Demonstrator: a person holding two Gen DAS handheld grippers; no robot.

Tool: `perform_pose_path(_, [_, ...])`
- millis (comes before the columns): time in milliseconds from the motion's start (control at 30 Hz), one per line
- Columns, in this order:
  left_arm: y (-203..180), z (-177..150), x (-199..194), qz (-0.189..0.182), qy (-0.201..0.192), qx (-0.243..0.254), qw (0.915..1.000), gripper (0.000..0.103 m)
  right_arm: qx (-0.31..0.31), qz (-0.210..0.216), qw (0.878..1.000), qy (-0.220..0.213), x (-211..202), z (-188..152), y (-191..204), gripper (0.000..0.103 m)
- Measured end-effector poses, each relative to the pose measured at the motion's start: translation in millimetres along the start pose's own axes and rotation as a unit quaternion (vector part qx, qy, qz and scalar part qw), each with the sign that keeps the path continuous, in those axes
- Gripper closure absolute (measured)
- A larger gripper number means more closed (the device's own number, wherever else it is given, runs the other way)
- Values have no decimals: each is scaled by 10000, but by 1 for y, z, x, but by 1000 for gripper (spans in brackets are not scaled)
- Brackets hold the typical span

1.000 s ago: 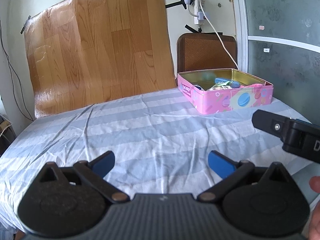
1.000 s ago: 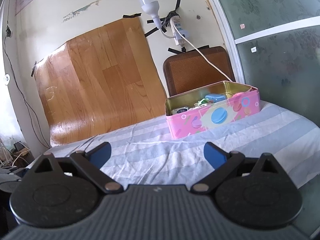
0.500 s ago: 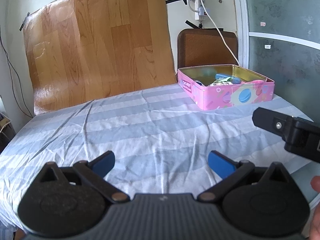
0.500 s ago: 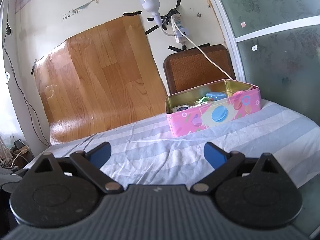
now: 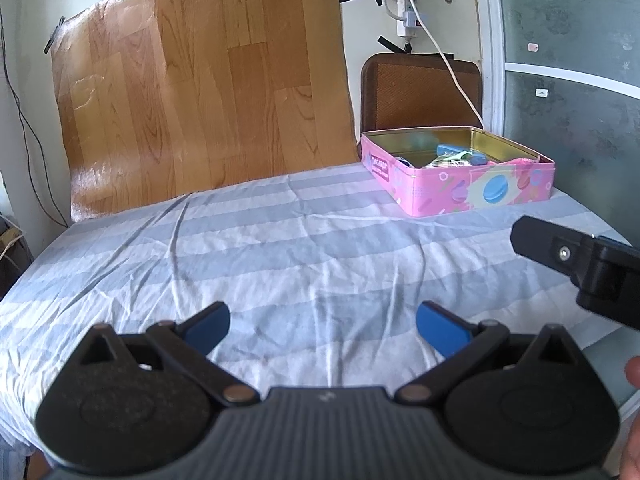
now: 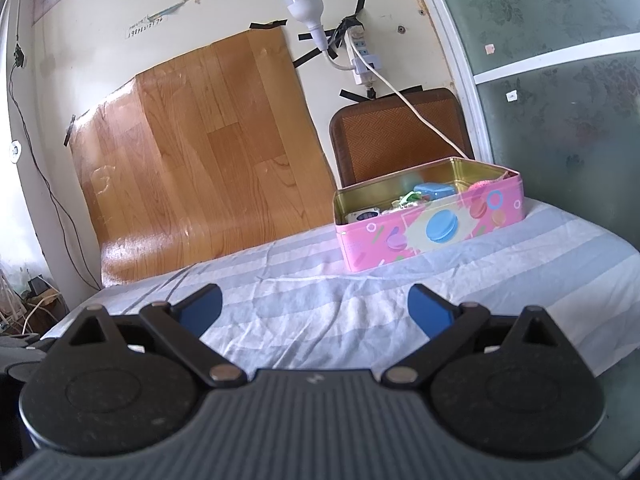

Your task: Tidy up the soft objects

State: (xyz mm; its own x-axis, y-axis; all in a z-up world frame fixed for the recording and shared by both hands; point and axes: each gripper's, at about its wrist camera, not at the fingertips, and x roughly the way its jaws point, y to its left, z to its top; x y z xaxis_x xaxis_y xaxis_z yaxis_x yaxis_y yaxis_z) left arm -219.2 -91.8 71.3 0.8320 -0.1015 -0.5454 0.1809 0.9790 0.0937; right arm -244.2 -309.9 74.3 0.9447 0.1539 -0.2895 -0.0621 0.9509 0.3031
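Observation:
A pink tin box point(image 5: 472, 188) point(image 6: 432, 236) stands open at the far right of the table, holding several small soft items, among them a blue one point(image 5: 460, 151) point(image 6: 434, 191) and a pink one point(image 6: 482, 185). My left gripper point(image 5: 322, 322) hovers open over the near part of the striped cloth, nothing between its blue pads. My right gripper point(image 6: 316, 306) is open too, low near the table's front edge, well short of the box. Part of the right gripper's black body point(image 5: 580, 264) shows at the right edge of the left wrist view.
A blue-and-white striped cloth point(image 5: 300, 248) point(image 6: 480, 280) covers the table. Behind it a wood-pattern sheet point(image 5: 208, 92) is taped to the wall, beside a brown chair back point(image 5: 420, 92). A white cable point(image 5: 452, 72) hangs down behind the box. A glass door point(image 6: 560, 100) stands at right.
Both wrist views have tilted down a little, so the box and wall sit lower in frame. Both grippers stay open; nothing was picked up or released.

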Motion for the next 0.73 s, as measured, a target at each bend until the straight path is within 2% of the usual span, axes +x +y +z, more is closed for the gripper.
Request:
perform_pose_path(500, [1,0,0,36,22,-24,10000,0,-37,24,10000,39,1,-2,0,2])
perform_pose_path(733, [-4,-1,-5,-75,-137,94,9998,0,-30,20,10000,37,2,-2,0,2])
